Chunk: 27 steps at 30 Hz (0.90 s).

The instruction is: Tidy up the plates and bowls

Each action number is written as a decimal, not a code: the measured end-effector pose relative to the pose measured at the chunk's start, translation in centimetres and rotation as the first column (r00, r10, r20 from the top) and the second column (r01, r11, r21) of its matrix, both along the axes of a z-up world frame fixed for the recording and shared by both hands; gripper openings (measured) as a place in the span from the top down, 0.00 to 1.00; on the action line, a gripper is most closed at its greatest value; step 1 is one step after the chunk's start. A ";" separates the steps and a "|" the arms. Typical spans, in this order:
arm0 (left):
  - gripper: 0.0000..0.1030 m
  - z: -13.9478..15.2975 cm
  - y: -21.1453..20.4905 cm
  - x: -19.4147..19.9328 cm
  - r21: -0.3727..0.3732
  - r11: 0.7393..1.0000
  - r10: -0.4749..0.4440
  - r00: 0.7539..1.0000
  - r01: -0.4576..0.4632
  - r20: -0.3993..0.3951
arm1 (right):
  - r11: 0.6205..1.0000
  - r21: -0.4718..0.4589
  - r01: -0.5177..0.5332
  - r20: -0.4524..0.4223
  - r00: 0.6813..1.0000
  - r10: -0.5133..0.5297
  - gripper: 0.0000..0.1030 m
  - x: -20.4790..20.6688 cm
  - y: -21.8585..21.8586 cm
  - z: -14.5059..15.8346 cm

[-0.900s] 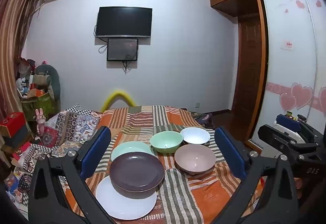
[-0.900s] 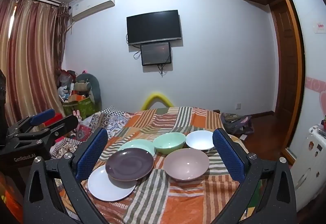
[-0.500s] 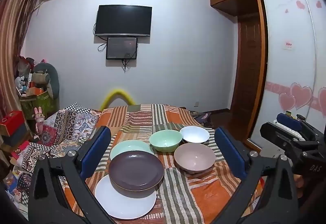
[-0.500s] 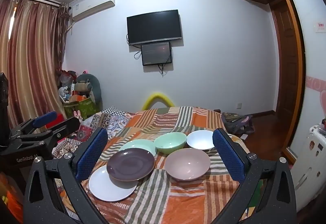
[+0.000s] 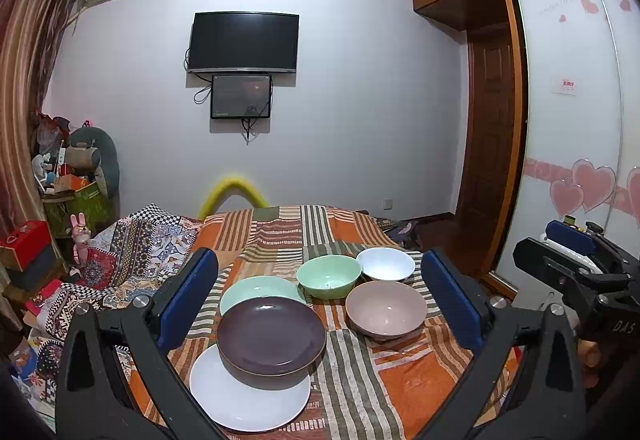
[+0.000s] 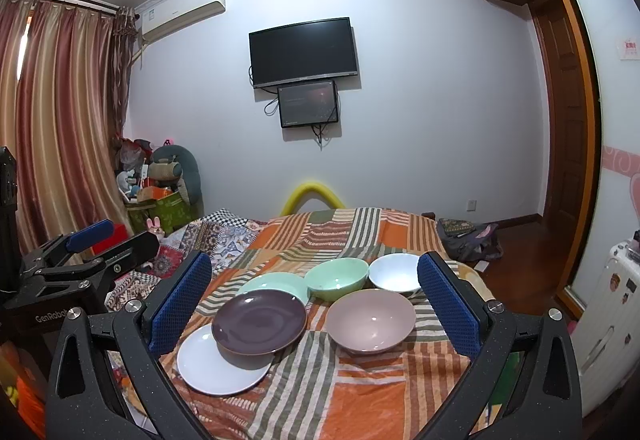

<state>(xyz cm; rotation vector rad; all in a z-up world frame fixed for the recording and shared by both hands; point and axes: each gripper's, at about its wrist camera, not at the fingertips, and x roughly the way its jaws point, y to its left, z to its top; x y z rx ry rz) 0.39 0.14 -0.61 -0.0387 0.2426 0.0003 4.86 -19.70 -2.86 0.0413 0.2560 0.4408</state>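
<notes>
Resting on the striped bed cover (image 5: 360, 392), the dark plate (image 5: 271, 342) is overlapping a white plate (image 5: 248, 398) and a green plate (image 5: 256, 289). Both the left gripper (image 5: 320, 304) and right gripper (image 6: 314, 306) are hovering with fingers spread, empty. Plates look rigid, glossy, breakable; grasping rims seems best. Round, facing up, lacking any long axis.

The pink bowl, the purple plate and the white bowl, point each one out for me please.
pink bowl (image 6: 370, 320), right wrist view, on its inner bottom.
purple plate (image 6: 259, 320), right wrist view, on its flat centre.
white bowl (image 5: 386, 263), left wrist view, on its inside.
</notes>
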 end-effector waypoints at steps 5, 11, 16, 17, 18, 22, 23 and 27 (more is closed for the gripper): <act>0.00 0.0 -0.1 -0.1 0.002 1.000 -0.001 1.000 0.001 0.003 | 1.000 0.001 0.000 -0.001 1.000 0.000 0.00 0.0 0.0 0.0; 0.00 0.1 0.0 -0.1 0.004 1.000 0.001 1.000 -0.001 0.003 | 1.000 0.002 -0.001 -0.002 1.000 0.001 0.00 0.1 -0.1 0.0; 0.00 0.1 0.1 -0.2 -0.001 1.000 0.003 1.000 -0.003 0.000 | 1.000 0.002 -0.001 -0.003 1.000 0.001 0.00 0.1 0.0 -0.1; 0.00 0.1 0.1 -0.2 -0.002 1.000 0.003 1.000 -0.003 -0.001 | 1.000 0.003 -0.001 -0.003 1.000 0.001 0.00 0.1 -0.1 -0.1; 0.00 0.1 0.1 -0.2 -0.004 1.000 0.002 1.000 -0.002 -0.001 | 1.000 0.003 -0.003 -0.004 1.000 0.003 0.00 0.2 -0.1 -0.1; 0.00 0.1 0.1 -0.1 -0.006 1.000 0.002 1.000 -0.002 -0.001 | 1.000 0.002 -0.002 -0.003 1.000 0.002 0.00 0.2 -0.1 -0.1; 0.00 0.1 0.1 -0.1 -0.007 1.000 0.000 1.000 0.000 -0.001 | 1.000 0.001 -0.001 -0.003 1.000 0.001 0.00 0.2 -0.1 -0.1; 0.00 0.1 0.2 -0.1 -0.012 1.000 -0.005 1.000 0.005 -0.002 | 1.000 0.001 -0.001 -0.003 1.000 0.001 0.00 0.2 -0.2 -0.1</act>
